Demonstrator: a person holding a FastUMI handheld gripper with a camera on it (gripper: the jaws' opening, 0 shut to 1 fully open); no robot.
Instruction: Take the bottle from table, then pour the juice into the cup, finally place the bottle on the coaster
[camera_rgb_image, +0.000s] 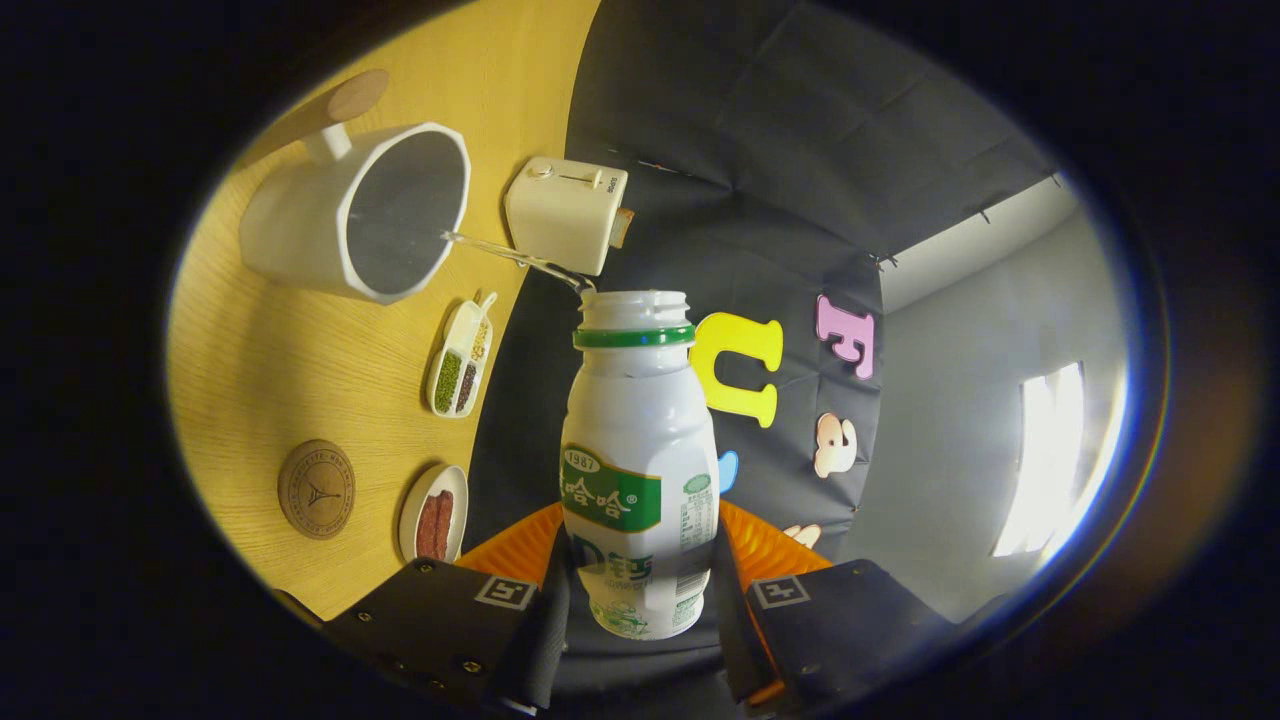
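Pinched between the two fingers of the gripper (640, 590) at lower centre stands a white plastic bottle (637, 470) with a green label and green neck ring, uncapped, both fingers pressing its lower body. Everything is rolled sideways, so the yellow wood-grain table (280, 370) fills the left. A thin clear stream runs from the bottle's mouth into the faceted white cup (350, 215) at upper left. Lower left lies the round brown coaster (316, 489), beside a small white dish (433, 512).
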